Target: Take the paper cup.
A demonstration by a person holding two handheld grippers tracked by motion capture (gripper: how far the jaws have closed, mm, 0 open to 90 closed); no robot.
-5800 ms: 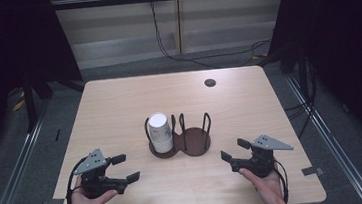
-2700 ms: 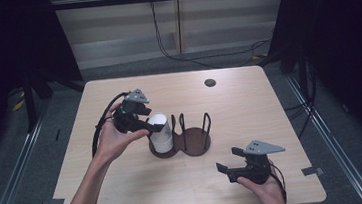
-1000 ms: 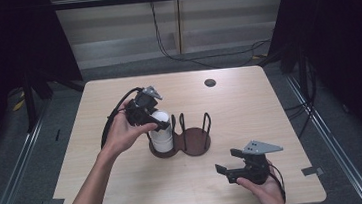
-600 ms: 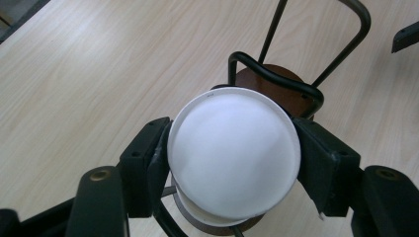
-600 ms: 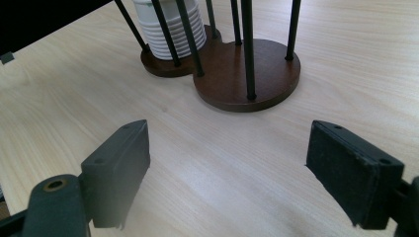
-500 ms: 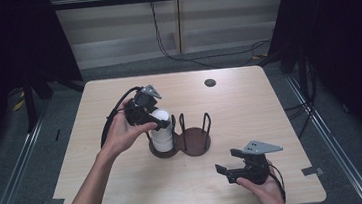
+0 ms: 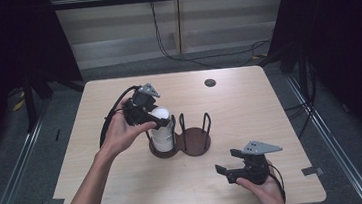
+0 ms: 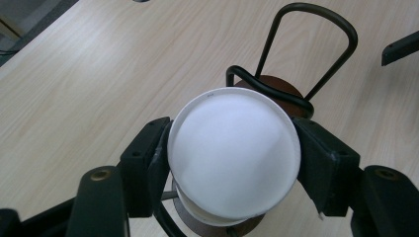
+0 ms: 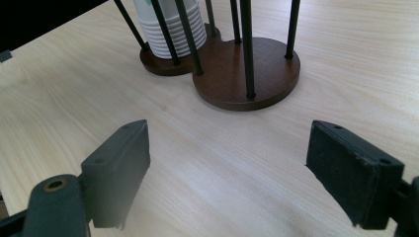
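While the left gripper [image 8: 232, 163] clamps both pads on the top white cup [image 8: 233, 155] of the stack in the wooden holder [image 7: 193, 143] at the centre of the high view, the right gripper [image 9: 227, 173] hangs at lower right over the table [image 7: 270, 108], jaws wide apart around nothing.

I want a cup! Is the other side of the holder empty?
Empty. The holder's right side shows bare brown base between its rods; the cups stand stacked in the left side.
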